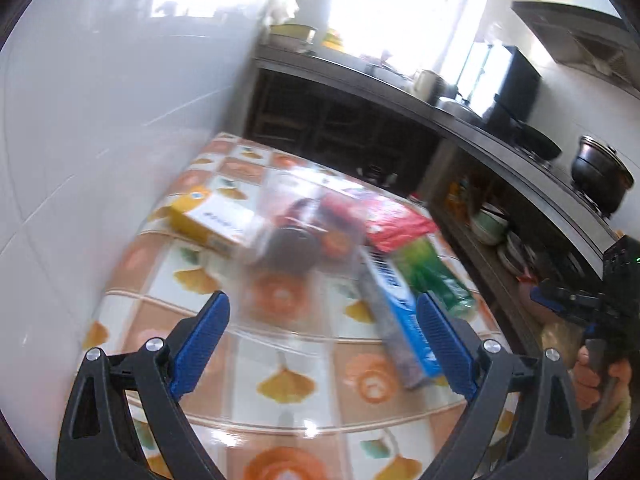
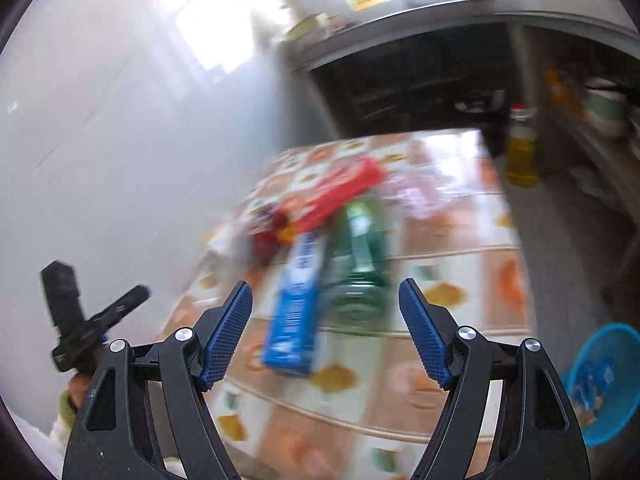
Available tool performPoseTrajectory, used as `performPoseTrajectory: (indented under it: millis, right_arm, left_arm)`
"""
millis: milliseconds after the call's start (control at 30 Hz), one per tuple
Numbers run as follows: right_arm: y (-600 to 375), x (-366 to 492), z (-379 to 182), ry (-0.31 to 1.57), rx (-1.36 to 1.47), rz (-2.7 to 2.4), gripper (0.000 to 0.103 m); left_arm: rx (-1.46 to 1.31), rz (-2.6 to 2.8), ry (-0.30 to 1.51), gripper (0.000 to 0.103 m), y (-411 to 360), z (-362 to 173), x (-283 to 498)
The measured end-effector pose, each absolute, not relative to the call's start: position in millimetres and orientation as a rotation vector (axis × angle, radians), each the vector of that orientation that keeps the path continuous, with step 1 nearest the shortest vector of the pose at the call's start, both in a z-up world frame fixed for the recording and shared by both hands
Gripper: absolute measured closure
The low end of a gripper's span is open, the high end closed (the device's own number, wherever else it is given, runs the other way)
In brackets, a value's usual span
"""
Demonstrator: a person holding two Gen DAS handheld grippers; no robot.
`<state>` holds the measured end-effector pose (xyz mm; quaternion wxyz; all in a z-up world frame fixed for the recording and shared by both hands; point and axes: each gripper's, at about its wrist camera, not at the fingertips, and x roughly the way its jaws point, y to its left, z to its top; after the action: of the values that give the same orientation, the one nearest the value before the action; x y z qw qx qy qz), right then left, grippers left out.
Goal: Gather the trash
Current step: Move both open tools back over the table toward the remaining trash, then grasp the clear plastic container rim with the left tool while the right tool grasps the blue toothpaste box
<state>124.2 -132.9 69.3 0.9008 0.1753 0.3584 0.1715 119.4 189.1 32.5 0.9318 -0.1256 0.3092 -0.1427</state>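
Trash lies on the patterned tablecloth: a yellow and white box, a clear plastic container with dark and red contents, a red packet, a green plastic bottle and a blue and white box. My left gripper is open above the cloth, short of the pile. In the right wrist view my right gripper is open, with the blue box, green bottle and red packet ahead of it. Both views are blurred.
A white tiled wall runs along the table's left. A dark kitchen counter with pots stands behind and right. A blue basket with scraps sits low at the right. A yellow oil bottle stands beyond the table.
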Motion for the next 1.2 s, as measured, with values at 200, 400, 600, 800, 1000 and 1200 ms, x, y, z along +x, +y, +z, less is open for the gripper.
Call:
performPoseTrajectory:
  millis: [200, 400, 600, 800, 1000, 1200]
  right_arm:
    - [-85.4, 147.4, 59.8, 0.824, 0.288, 0.401, 0.031]
    - [-63.2, 164.1, 51.2, 0.910, 0.266, 0.362, 0.034]
    - [-66.4, 175.5, 51.4, 0.920, 0.292, 0.328, 0.037]
    - [-73.1, 177.8, 53.4, 0.929, 0.311, 0.321, 0.037]
    - [-70.1, 175.5, 51.0, 0.939, 0.308, 0.333, 0.038]
    - [-53.4, 178.5, 44.9, 0.975, 0.259, 0.364, 0.038]
  left_arm:
    - [-0.237, -0.234, 0.629, 0.011, 209.4, 20.5, 132.1]
    - [-0.243, -0.222, 0.648, 0.016, 213.8, 12.5, 157.0]
    - [-0.192, -0.207, 0.705, 0.032, 209.9, 5.3, 190.7]
    - [-0.108, -0.207, 0.783, 0.050, 195.4, -6.0, 222.0]
    - [-0.078, -0.184, 0.844, 0.084, 188.1, -18.6, 234.3]
    - [-0.150, -0.184, 0.873, 0.098, 195.4, -19.3, 222.0]
